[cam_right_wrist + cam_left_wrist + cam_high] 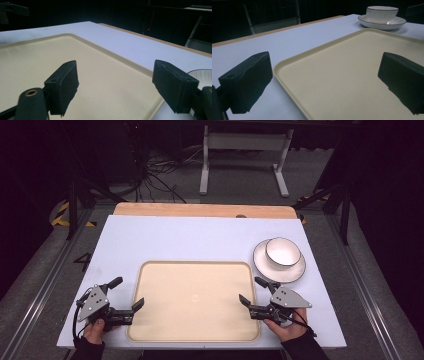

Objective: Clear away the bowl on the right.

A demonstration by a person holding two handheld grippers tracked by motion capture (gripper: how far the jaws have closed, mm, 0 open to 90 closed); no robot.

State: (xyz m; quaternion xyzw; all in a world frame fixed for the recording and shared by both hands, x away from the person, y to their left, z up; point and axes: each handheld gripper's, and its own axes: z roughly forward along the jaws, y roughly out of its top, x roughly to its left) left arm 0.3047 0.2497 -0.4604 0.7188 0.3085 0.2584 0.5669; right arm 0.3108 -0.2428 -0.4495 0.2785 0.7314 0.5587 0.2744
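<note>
I have the left claw (129, 293) gaping wide over the tray's (195, 270) left rim, gripping nothing. My right claw (252, 291) straddles the tray's right rim, equally wide and empty, near the bowl (282, 252) on its saucer (296, 271) on the bench (175, 235).

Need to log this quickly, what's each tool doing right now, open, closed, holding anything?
Left tool: open, empty, jaws straddling the tray edge.
Right tool: open, empty, over the tray's right edge.
</note>
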